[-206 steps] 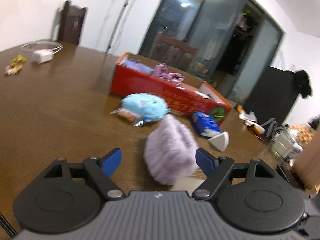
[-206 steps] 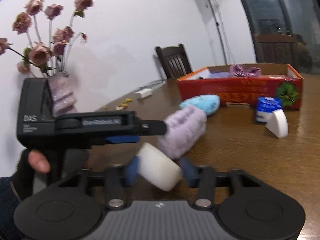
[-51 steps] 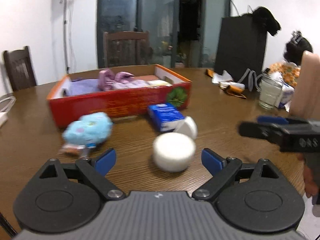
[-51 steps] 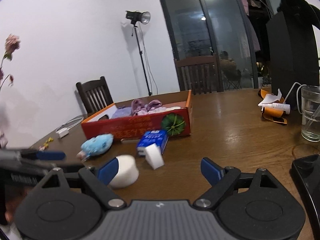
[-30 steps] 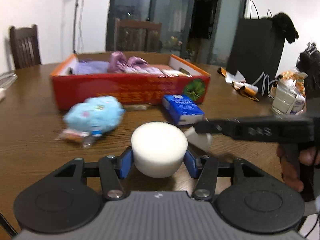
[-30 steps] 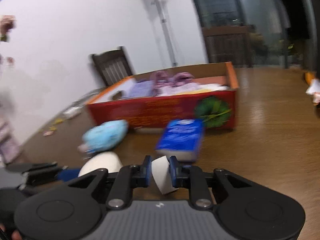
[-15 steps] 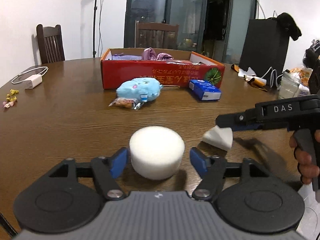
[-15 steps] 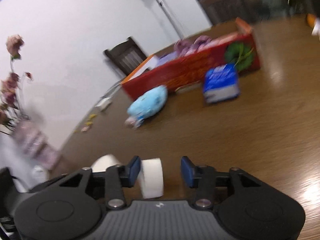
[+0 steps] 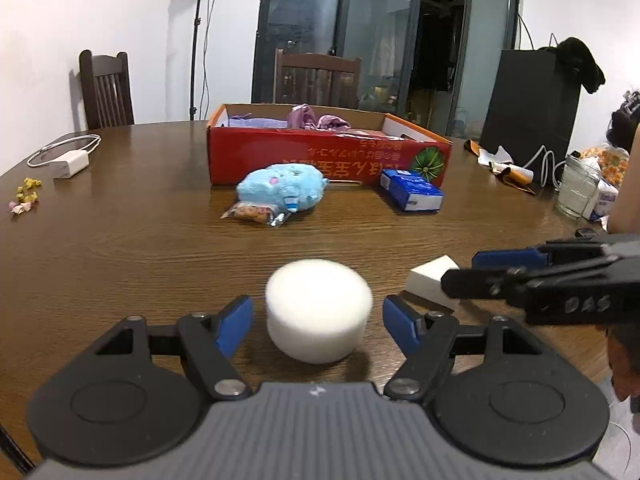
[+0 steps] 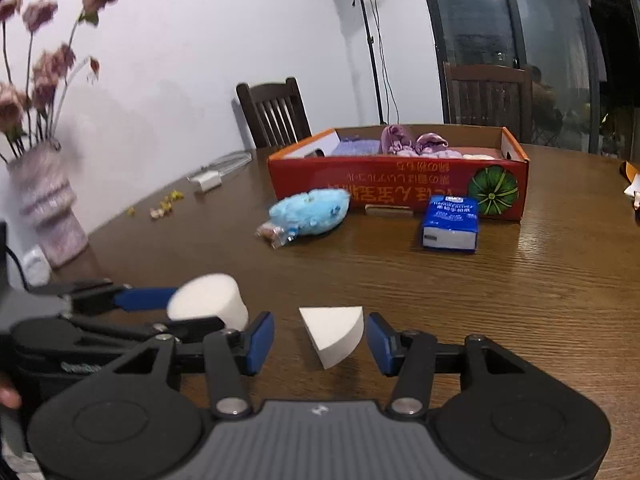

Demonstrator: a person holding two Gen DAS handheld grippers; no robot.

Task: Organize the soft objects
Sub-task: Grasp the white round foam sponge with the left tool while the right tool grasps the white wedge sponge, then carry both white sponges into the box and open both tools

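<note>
Brown wooden surface (image 9: 120, 248) carries 2 freed pieces: the round sponge (image 9: 319, 314) between the left gripper (image 9: 318, 322)'s released jaws, the wedge sponge (image 10: 334, 334) between the right gripper (image 10: 320, 338)'s opening jaws, both well short of the red box (image 10: 400, 184), likely their destination.

A dark brown wooden dining table (image 9: 120, 248) fills a white-walled room (image 9: 48, 20). Two dark wooden slat-back chairs (image 9: 105, 88) stand on its far side, before dark glass sliding doors (image 9: 340, 32) reflecting a ceiling light. A black light stand (image 10: 370, 32) rises far left.
</note>
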